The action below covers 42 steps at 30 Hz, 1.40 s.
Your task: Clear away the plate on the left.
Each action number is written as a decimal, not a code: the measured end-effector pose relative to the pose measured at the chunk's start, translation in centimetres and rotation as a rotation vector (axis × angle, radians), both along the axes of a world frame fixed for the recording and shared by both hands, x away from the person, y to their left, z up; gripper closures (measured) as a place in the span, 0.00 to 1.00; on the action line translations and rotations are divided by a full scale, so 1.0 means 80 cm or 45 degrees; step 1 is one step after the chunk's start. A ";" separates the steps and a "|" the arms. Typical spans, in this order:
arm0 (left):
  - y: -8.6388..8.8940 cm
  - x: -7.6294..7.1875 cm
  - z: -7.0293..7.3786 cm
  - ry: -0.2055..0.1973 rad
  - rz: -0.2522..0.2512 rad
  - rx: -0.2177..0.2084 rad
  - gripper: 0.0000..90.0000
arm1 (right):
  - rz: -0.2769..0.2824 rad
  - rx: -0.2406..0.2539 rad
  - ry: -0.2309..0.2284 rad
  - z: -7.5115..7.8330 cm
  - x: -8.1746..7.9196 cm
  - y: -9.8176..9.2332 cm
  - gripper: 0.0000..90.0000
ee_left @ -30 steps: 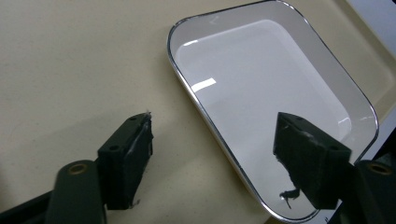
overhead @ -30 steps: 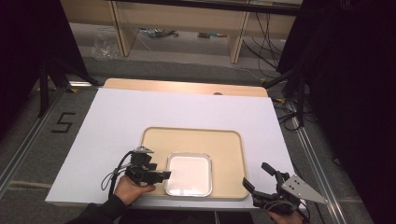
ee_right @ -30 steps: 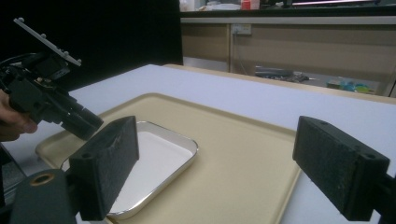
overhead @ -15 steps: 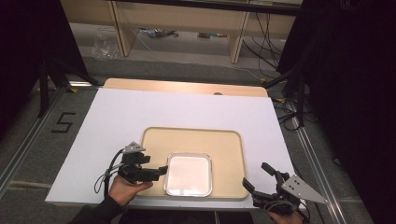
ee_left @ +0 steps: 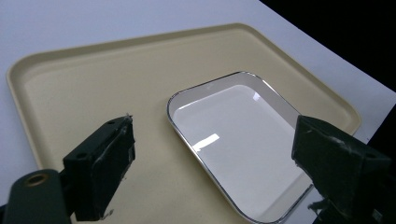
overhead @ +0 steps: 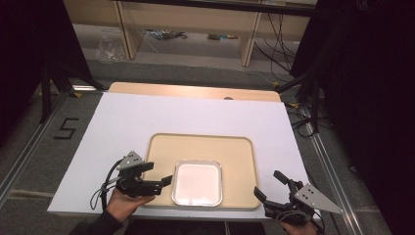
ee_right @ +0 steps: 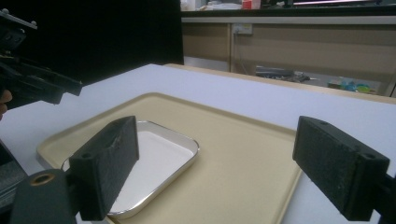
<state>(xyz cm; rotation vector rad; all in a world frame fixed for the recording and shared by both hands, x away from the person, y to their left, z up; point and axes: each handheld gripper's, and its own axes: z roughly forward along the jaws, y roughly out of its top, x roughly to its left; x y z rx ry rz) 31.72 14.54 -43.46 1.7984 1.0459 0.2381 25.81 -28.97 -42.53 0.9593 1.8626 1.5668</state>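
On the beige tray [overhead: 235,147], square white dish [overhead: 197,182], edges tray-parallel.

My left gripper [overhead: 164,182] hovers with jaws spread, having just been opening, nothing between them, just beside the left edge of the shallow square metal dish [overhead: 197,182] on the beige plastic tray [overhead: 200,145]. My right gripper [overhead: 268,187] gapes off the tray's near right corner.
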 end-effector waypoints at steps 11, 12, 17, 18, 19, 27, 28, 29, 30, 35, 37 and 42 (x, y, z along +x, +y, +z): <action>0.000 -0.013 0.006 -0.064 -0.028 0.014 0.14 | -0.013 -0.009 0.036 0.001 -0.003 0.000 0.17; 0.000 -0.014 0.006 -0.067 -0.029 0.012 0.14 | -0.008 0.015 0.059 0.001 -0.003 0.001 0.17; 0.000 -0.017 0.006 -0.066 -0.045 0.009 0.15 | -0.009 -0.007 0.037 0.001 -0.003 0.000 0.17; 0.000 -0.018 0.006 -0.069 -0.043 0.012 0.15 | -0.009 -0.008 0.037 0.001 -0.003 0.000 0.17; 0.002 -0.018 0.007 -0.076 -0.058 0.026 0.15 | -0.007 -0.008 0.036 0.001 -0.003 0.000 0.17; 0.002 -0.026 0.008 -0.084 -0.054 0.037 0.15 | -0.025 -0.029 -0.017 0.001 -0.001 -0.001 0.17; 0.002 -0.027 0.008 -0.081 -0.053 0.037 0.15 | -0.021 -0.026 -0.013 0.000 0.000 -0.001 0.17; 0.001 -0.028 0.008 -0.083 -0.055 0.031 0.15 | -0.021 -0.025 -0.012 0.000 -0.001 -0.001 0.17; 0.001 -0.029 0.008 -0.085 -0.055 0.037 0.15 | -0.026 -0.031 -0.020 0.001 0.000 -0.001 0.17; 0.001 -0.034 0.009 -0.092 -0.059 0.054 0.16 | -0.023 -0.028 -0.013 0.000 0.000 -0.001 0.17; 0.000 -0.036 0.009 -0.095 -0.060 0.050 0.16 | -0.027 -0.031 -0.010 0.000 0.000 -0.001 0.17; 0.000 -0.042 0.009 -0.112 -0.057 0.049 0.16 | -0.029 -0.043 -0.022 0.001 0.000 -0.002 0.17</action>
